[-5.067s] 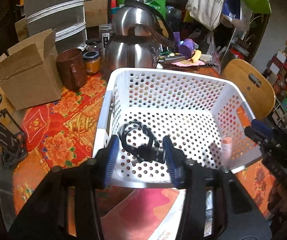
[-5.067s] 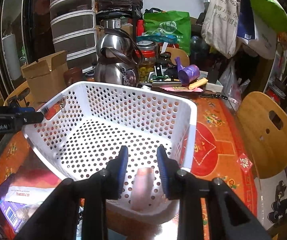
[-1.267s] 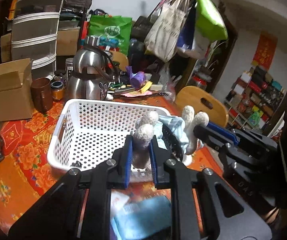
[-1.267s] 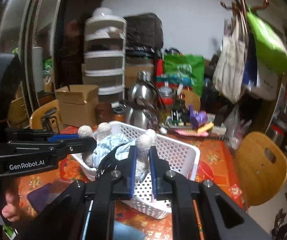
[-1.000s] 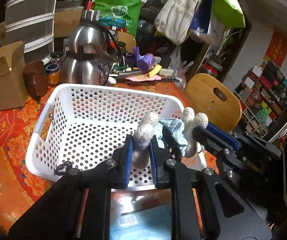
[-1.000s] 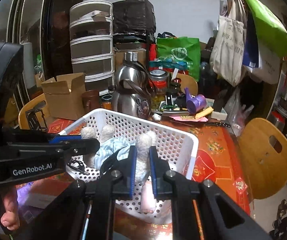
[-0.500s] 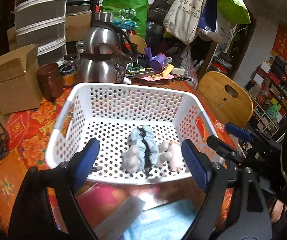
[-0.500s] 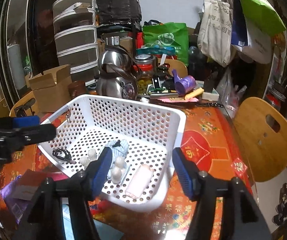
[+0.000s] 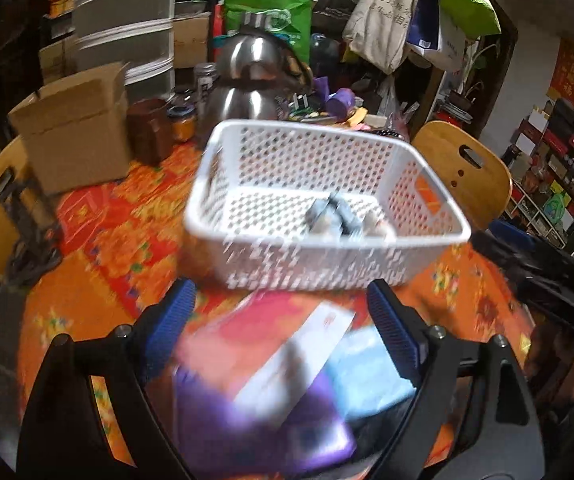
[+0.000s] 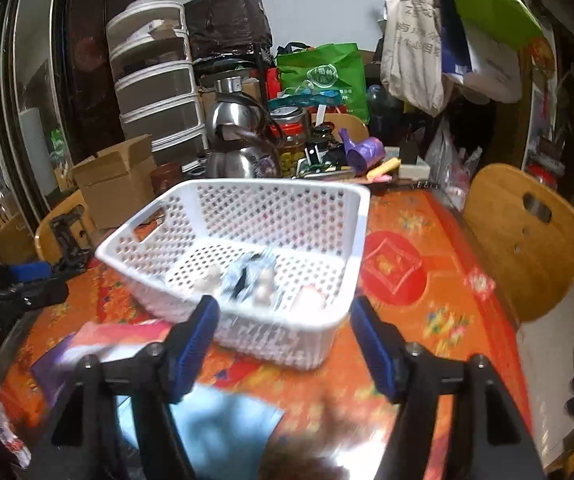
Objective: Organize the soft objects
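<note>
the white perforated plastic basket [image 9: 327, 204] sits on the round table covered with an orange and red floral cloth [image 9: 99, 248], and the soft things lie on its floor toward the near side: a pale blue plush toy with cream-coloured rounded limbs [image 10: 247, 274] and, just beside it toward the right, a pinkish soft roll [image 10: 307, 300]. the left view is smeared by motion, so the toy [image 9: 333, 216] shows there only as a grey-blue lump with pale ends. the left gripper [image 9: 283, 316], black with ribbed blue pads, hangs in front of the basket's near wall with its jaws spread wide and nothing between them; under it lie a blurred red and white flat packet [image 9: 279, 336], a purple package [image 9: 263, 420] and a light blue packet [image 9: 371, 372]. the right gripper [image 10: 285, 332], of the same make, is also spread wide and empty, above the near right corner of the basket, with the light blue packet [image 10: 223, 428] below it. each gripper shows at the edge of the other's view, well apart from the basket. behind the basket stand a polished steel kettle [image 10: 239, 152], a brown cardboard box with open flaps [image 9: 75, 128], a dark brown mug [image 9: 149, 130], a stack of translucent plastic drawers [image 10: 155, 92] and a green shopping bag [image 10: 323, 76]. a wooden chair back [image 10: 523, 240] rises at the right of the table.
</note>
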### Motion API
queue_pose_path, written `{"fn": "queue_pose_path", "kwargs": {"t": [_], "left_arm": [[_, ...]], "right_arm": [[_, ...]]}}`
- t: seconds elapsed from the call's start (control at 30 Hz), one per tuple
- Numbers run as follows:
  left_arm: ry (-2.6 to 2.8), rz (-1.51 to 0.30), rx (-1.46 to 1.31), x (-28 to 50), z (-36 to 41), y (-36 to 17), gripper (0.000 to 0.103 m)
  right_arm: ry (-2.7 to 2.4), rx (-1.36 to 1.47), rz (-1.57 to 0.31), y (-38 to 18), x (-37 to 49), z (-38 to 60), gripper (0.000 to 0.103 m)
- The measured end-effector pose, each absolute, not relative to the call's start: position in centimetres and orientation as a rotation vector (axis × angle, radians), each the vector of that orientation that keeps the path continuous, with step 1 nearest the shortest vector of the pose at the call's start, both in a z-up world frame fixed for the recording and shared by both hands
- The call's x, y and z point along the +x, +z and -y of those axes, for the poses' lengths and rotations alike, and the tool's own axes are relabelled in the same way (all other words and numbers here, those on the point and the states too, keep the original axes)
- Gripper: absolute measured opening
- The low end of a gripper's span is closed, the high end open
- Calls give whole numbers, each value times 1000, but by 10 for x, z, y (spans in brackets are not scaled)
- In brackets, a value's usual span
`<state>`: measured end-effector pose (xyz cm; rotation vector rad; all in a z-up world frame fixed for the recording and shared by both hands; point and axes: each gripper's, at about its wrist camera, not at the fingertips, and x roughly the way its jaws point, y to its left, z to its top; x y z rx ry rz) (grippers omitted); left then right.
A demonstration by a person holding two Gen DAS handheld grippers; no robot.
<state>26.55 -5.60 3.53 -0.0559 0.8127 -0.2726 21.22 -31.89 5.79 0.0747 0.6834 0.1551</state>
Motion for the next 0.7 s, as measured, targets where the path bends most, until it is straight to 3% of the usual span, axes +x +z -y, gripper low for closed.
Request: {"fn": "queue_pose_path", "kwargs": {"t": [0.37, 0.7], "left_arm": [[-250, -886, -171, 214, 1, -37, 87], [-268, -946, -215, 245, -5, -44, 87]], "right_arm": [[280, 75, -755, -1, 159, 265, 77], [310, 114, -834, -25, 188, 242, 77]]}}
